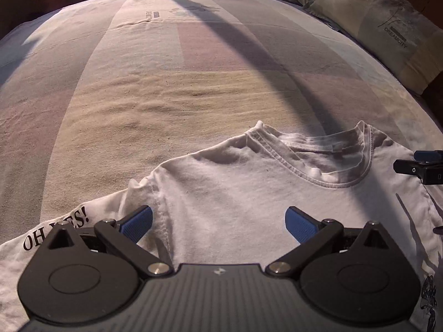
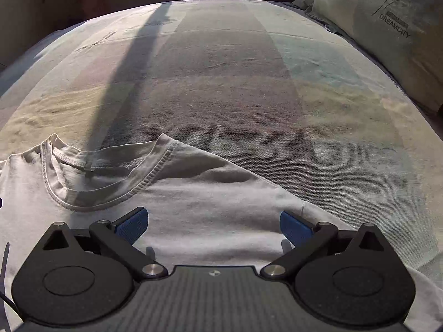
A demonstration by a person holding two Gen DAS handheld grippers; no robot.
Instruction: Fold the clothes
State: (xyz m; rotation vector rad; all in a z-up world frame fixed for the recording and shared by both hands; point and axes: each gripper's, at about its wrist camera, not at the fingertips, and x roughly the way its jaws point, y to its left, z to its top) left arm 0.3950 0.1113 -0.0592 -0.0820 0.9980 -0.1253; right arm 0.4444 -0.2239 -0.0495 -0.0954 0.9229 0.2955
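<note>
A white T-shirt [image 1: 235, 193] lies flat on the bed, front up, collar [image 1: 313, 155] pointing away from me. Black letters "OH YES!" [image 1: 55, 229] show on its left sleeve. My left gripper [image 1: 218, 224] hovers open over the shirt's left shoulder, blue pads spread wide, nothing between them. In the right wrist view the same T-shirt [image 2: 207, 207] fills the lower half, with its collar [image 2: 105, 171] at the left. My right gripper [image 2: 213, 227] is open above the right shoulder, holding nothing. Its tip also shows at the right edge of the left wrist view, right gripper [image 1: 420, 168].
The bed cover [image 1: 180, 83] is striped in pale bands and stretches far ahead, with a long dark shadow [image 1: 249, 49] across it. A grey pillow [image 1: 387, 22] marked DREAMCITY lies at the far right; the same pillow [image 2: 387, 27] shows in the right wrist view.
</note>
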